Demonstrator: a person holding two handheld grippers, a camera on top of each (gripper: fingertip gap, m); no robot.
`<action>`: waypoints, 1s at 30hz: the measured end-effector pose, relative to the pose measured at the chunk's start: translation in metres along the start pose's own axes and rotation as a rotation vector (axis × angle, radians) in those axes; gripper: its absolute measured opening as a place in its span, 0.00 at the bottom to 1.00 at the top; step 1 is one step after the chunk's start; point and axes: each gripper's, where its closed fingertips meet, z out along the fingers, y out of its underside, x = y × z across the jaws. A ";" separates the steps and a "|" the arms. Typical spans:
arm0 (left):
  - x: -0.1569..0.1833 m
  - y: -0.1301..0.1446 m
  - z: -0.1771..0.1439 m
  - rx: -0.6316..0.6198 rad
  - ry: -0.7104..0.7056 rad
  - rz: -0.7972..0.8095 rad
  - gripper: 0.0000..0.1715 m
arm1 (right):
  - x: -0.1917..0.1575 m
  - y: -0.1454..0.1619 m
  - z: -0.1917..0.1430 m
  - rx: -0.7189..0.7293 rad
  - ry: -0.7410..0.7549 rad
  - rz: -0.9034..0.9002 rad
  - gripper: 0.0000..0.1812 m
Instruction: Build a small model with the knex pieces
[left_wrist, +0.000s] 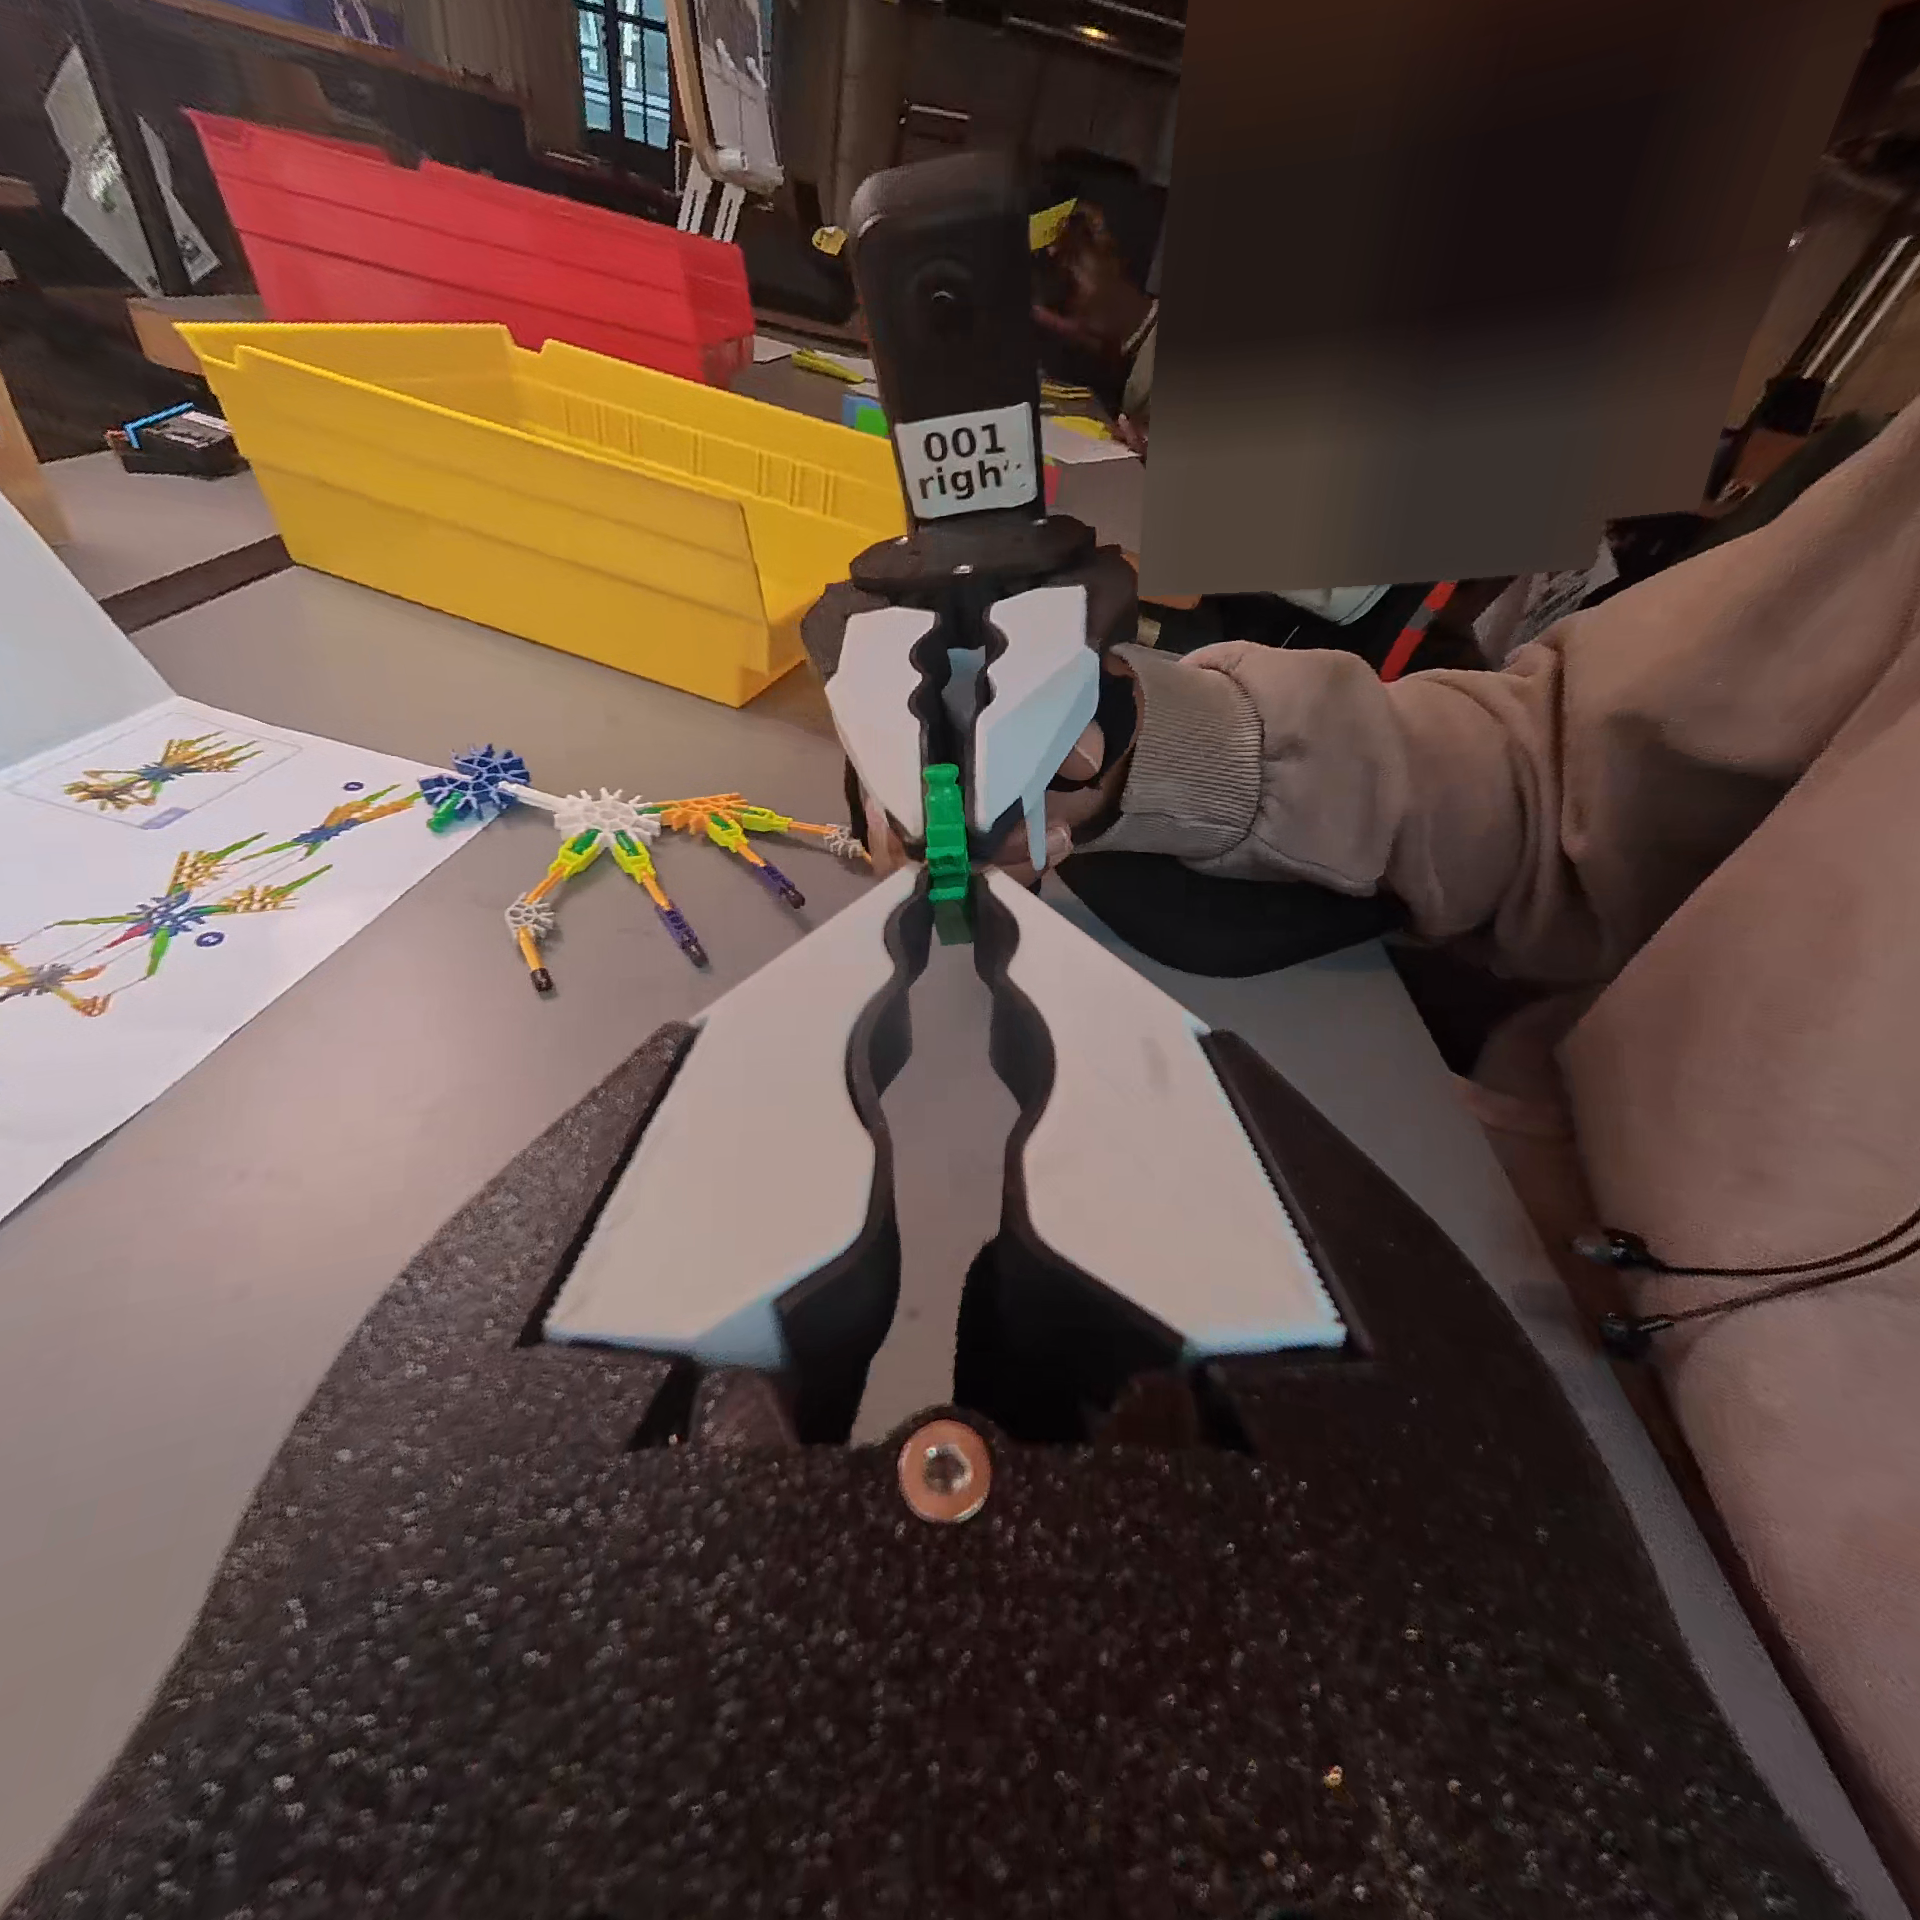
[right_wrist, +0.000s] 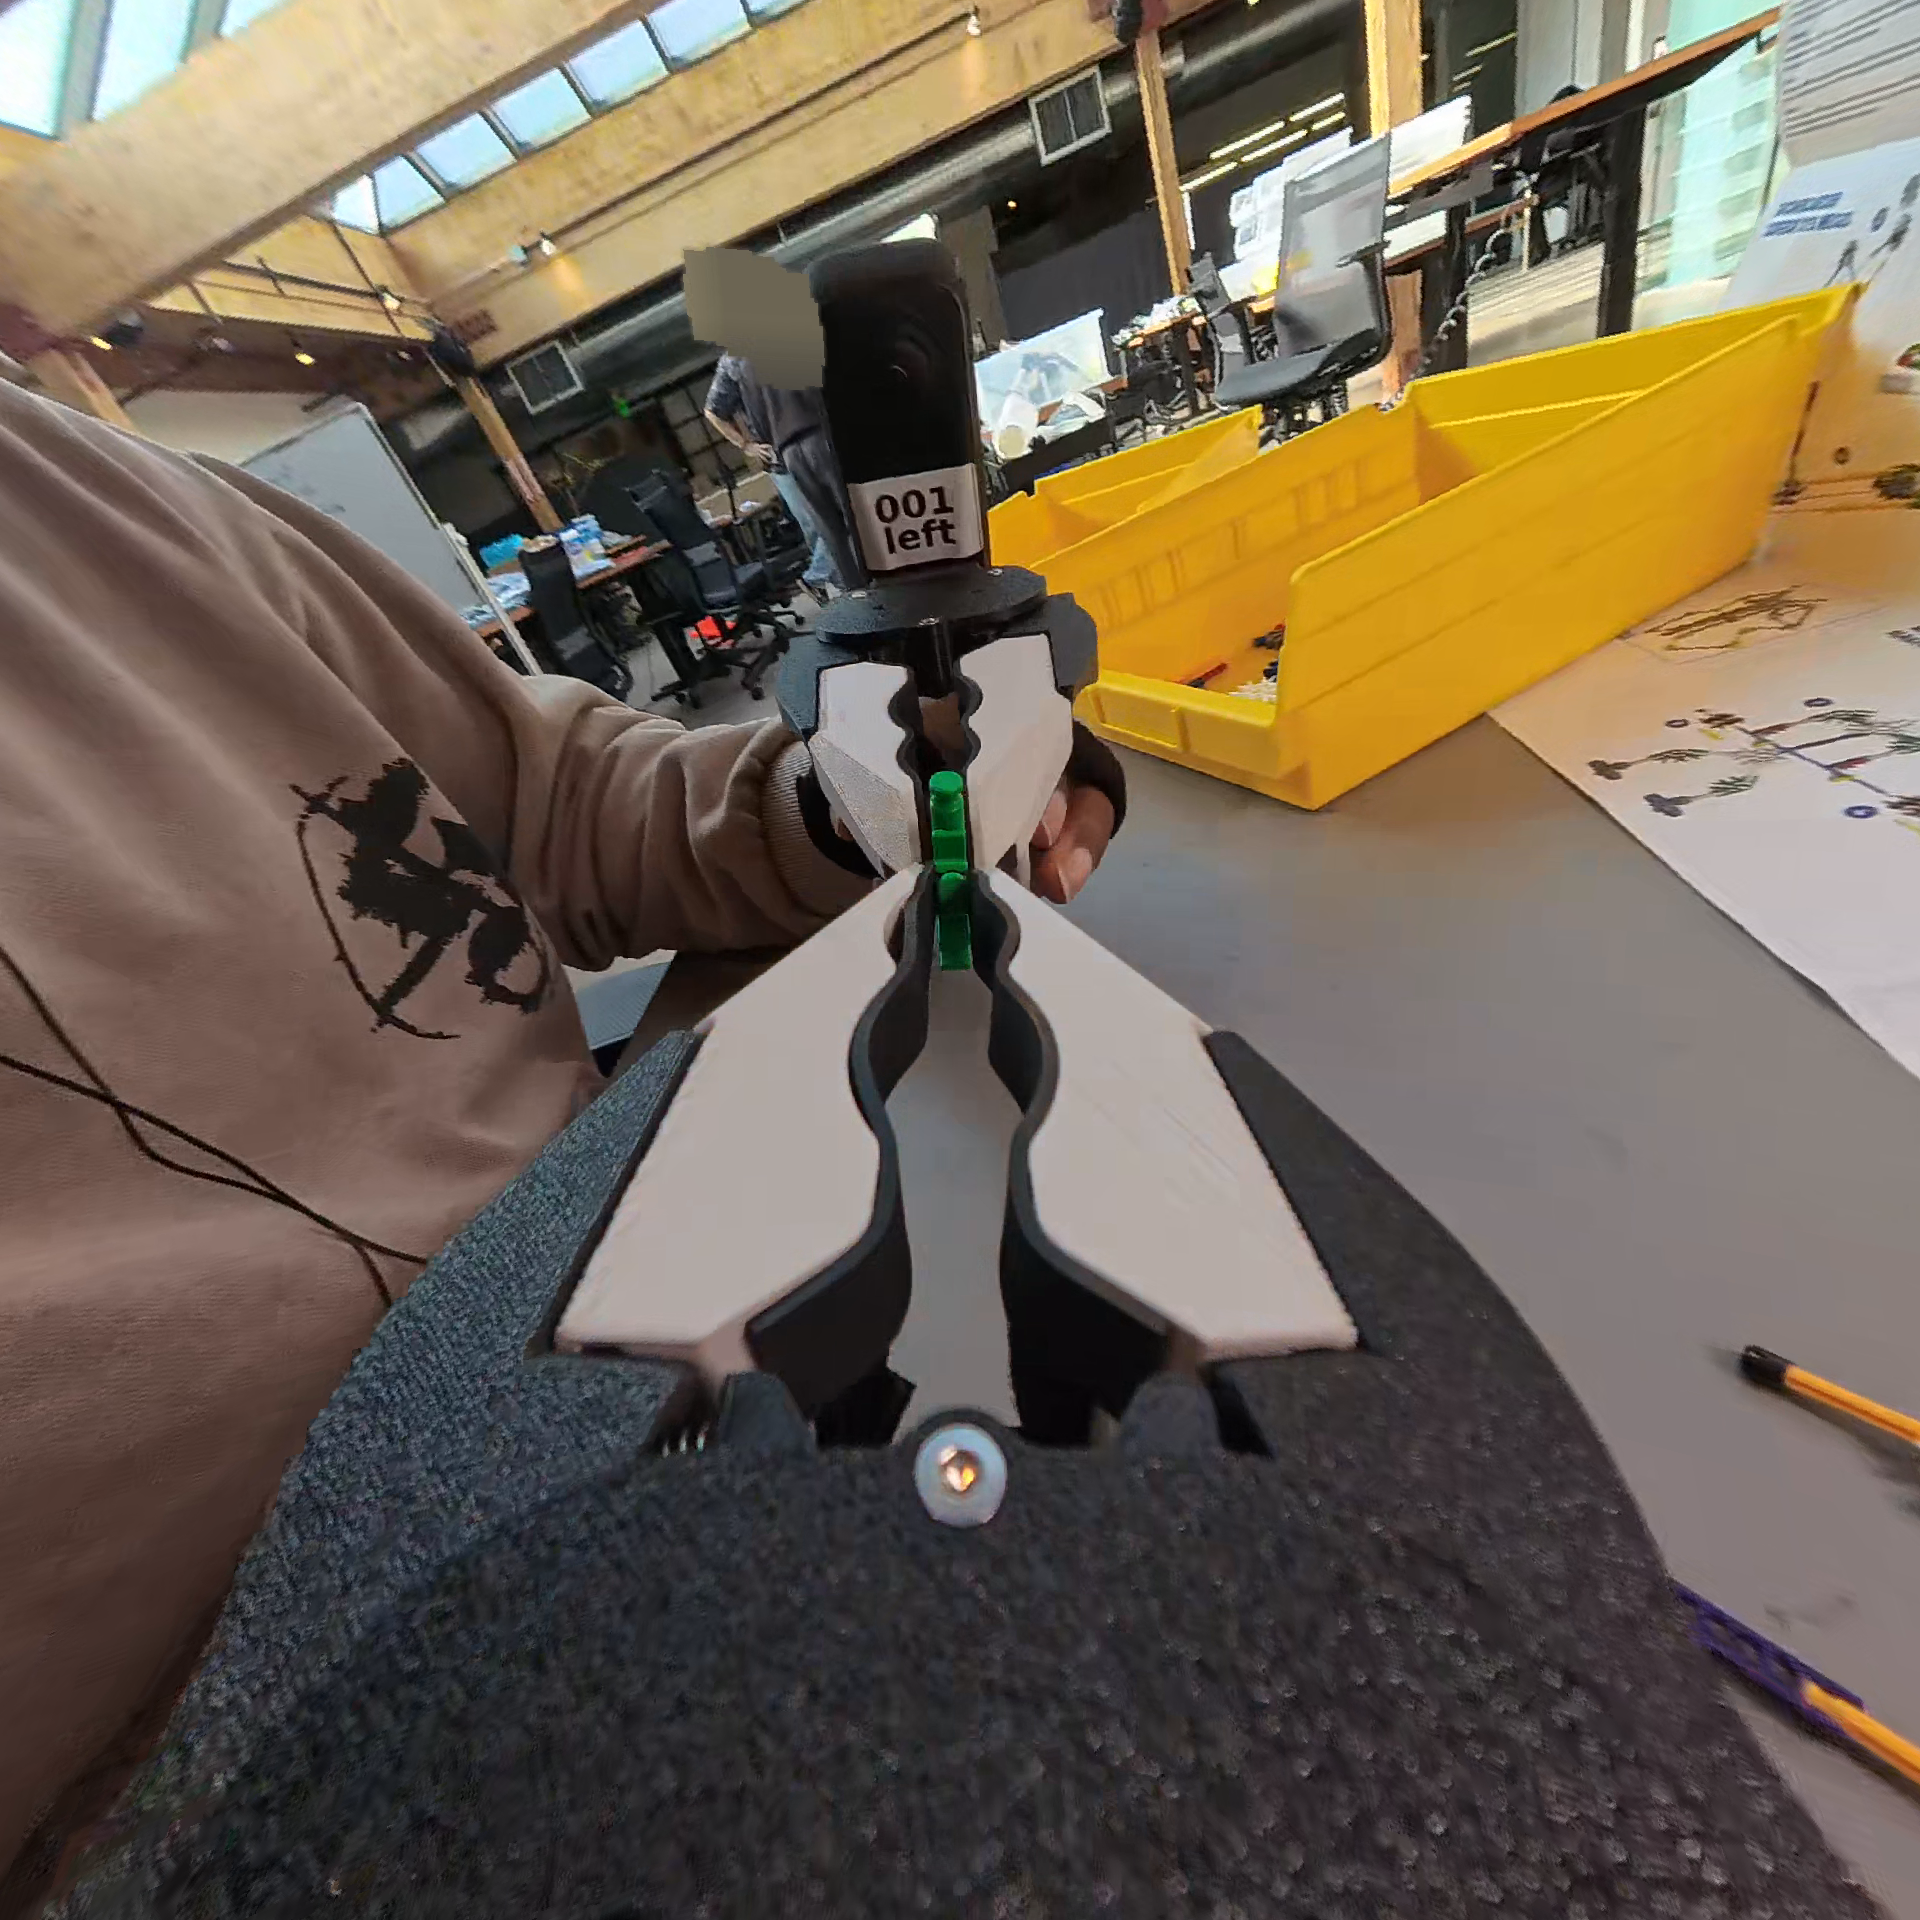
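A small green piece (left_wrist: 943, 862) is being held in the air above the grey counter (left_wrist: 416, 1091). The left gripper (left_wrist: 948, 896) and right gripper (right_wrist: 945, 894) are facing each other, each closing tightly on one end of it. The colourful rod toy (left_wrist: 623, 852) and yellow bin (left_wrist: 540, 499) are lying off to the side.

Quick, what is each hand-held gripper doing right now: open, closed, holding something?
Left hand-held gripper: closed on one end of the green rod.
Right hand-held gripper: closed on its other end.
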 end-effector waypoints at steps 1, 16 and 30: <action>0.003 -0.002 -0.001 0.020 0.019 -0.028 0.03 | -0.002 -0.002 0.000 0.012 -0.020 0.019 0.03; -0.065 0.010 0.010 0.005 -0.443 -0.105 0.03 | 0.064 0.000 -0.011 -0.147 0.683 -0.402 0.03; -0.097 0.041 0.002 0.095 -0.317 -0.764 0.03 | 0.100 0.022 0.006 -0.631 1.018 -1.012 0.01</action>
